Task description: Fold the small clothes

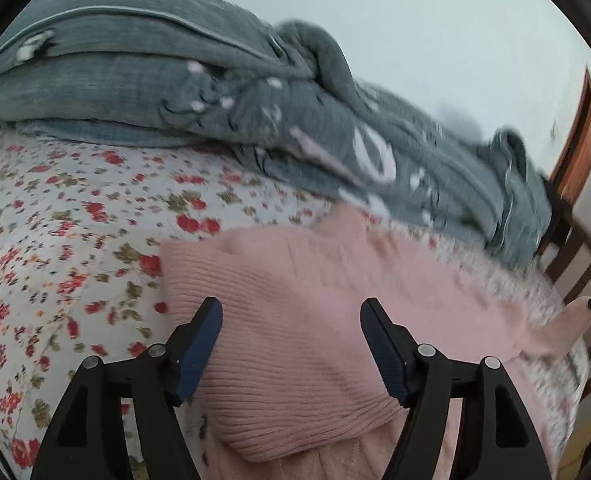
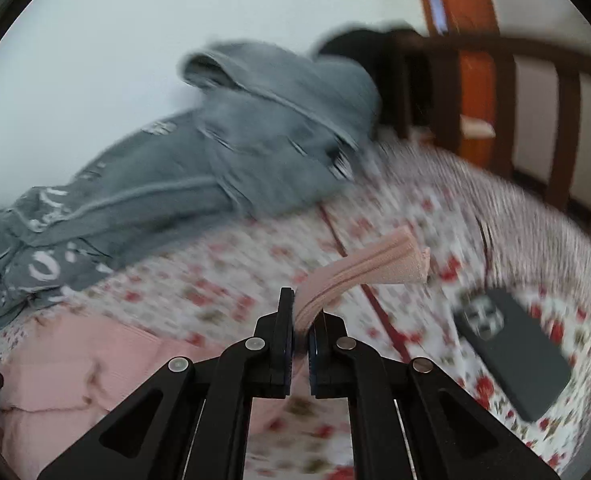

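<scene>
A: On the bed (image 1: 67, 208), left side first: the left gripper (image 1: 291, 344) hangs over the pink sweater (image 1: 295, 304), fingers wide, holding nothing. The sweater lies on the floral sheet, a grey quilt (image 1: 199, 92) heaped behind it.

B: And to the right?

A: The right gripper (image 2: 301, 332) is pinched narrow on the sweater's sleeve (image 2: 359, 270), cuff lifted off the sheet. A phone (image 2: 515, 352) lies near it, further right.

B: So which step?

A: I'd judge a sleeve fold in hand. Next the sleeve wants carrying across the body and laying flat, while the left pins or smooths the knit.

B: Anything unclear?

A: The right view is smeared with motion. The sweater's near hem is cut off below the fingers, and its other sleeve isn't visible.
</scene>
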Tool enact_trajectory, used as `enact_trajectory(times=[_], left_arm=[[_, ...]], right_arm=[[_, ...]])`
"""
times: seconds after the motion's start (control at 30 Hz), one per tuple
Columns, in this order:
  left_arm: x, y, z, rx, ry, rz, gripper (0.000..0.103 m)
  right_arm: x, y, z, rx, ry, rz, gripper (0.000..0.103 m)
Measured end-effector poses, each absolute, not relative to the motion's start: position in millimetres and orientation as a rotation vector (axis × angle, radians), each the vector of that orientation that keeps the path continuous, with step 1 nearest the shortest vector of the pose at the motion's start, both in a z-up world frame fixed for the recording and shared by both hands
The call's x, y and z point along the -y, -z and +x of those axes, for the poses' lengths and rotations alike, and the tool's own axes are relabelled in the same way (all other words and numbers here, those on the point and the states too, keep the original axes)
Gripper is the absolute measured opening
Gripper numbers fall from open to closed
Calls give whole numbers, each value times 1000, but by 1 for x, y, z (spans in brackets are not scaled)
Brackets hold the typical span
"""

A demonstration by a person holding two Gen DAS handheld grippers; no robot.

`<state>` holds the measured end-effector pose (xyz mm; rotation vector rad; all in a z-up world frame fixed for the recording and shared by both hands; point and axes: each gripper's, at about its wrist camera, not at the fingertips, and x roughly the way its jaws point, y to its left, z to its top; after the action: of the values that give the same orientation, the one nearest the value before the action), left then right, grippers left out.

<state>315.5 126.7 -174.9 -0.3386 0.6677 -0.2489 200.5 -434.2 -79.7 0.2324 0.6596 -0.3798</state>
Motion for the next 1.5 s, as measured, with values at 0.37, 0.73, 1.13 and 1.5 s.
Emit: enact_trajectory(times=[0.37, 0.73, 1.13, 1.5], left_arm=[[-219, 168, 289, -538, -15, -573, 78], [-262, 186, 287, -545, -103, -731, 78], [-201, 178, 302, -627, 203, -527, 76], [-168, 191, 312, -779, 176, -348, 16]], right_arm=[[183, -4, 261, -558, 6, 80, 6], [-53, 150, 313, -951, -416, 130, 21], [83, 119, 269, -820, -210, -29, 64], [215, 203, 255, -932, 15, 115, 67]])
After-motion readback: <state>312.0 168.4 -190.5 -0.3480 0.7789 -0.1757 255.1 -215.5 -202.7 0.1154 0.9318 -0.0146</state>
